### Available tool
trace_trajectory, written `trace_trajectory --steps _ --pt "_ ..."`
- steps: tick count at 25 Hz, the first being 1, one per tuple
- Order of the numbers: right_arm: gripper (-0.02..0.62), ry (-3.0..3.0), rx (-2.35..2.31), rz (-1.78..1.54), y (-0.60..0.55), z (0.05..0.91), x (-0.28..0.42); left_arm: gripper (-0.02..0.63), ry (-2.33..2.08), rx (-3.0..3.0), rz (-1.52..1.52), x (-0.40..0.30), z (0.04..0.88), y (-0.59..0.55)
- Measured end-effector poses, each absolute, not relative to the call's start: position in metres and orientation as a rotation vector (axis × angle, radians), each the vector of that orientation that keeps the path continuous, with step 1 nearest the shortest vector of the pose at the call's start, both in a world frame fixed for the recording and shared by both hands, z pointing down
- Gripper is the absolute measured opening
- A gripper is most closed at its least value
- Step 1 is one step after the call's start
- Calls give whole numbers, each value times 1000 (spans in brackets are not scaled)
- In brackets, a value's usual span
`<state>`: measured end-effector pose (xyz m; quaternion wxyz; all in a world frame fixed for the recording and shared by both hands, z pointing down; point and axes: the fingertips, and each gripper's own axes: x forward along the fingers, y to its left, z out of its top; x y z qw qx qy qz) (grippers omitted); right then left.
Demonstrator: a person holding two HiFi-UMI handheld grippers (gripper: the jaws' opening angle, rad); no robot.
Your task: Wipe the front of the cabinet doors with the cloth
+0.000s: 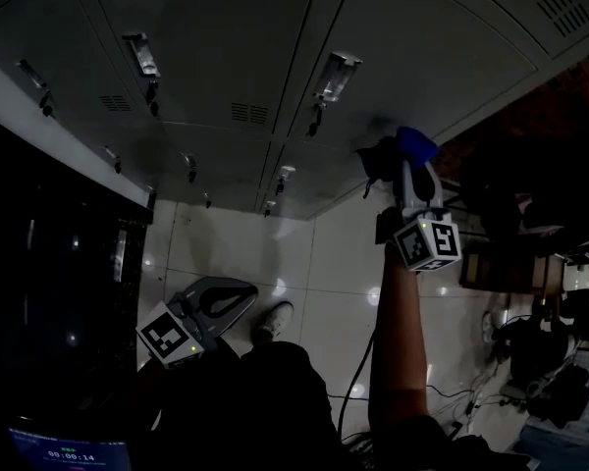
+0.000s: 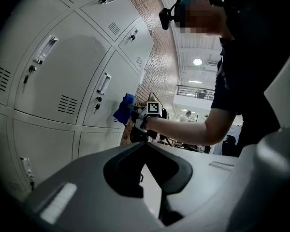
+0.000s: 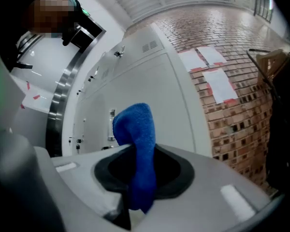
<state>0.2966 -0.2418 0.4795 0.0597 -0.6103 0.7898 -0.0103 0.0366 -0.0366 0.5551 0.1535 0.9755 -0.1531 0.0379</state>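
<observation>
A blue cloth sticks up from between the jaws of my right gripper, which is shut on it. In the head view the right gripper holds the blue cloth up against a grey cabinet door at the right end of the locker bank. The left gripper view shows the same cloth pressed on the door beside a handle. My left gripper hangs low over the floor, away from the cabinets, jaws together with nothing between them.
Grey locker doors with handles and key locks fill the upper view. White tiled floor lies below. A brick wall stands right of the lockers, with dark furniture and cables at the right. A dark panel is at the left.
</observation>
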Motion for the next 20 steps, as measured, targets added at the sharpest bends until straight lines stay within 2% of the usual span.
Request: trace_trajectory --steps 9,20 --pt "78 2613 -1513 -120 -246 500 144 0 -572 2769 98 -6 550 -39" --pt "78 2651 -1550 -210 -290 536 109 0 -665 2727 90 -42 559 -37"
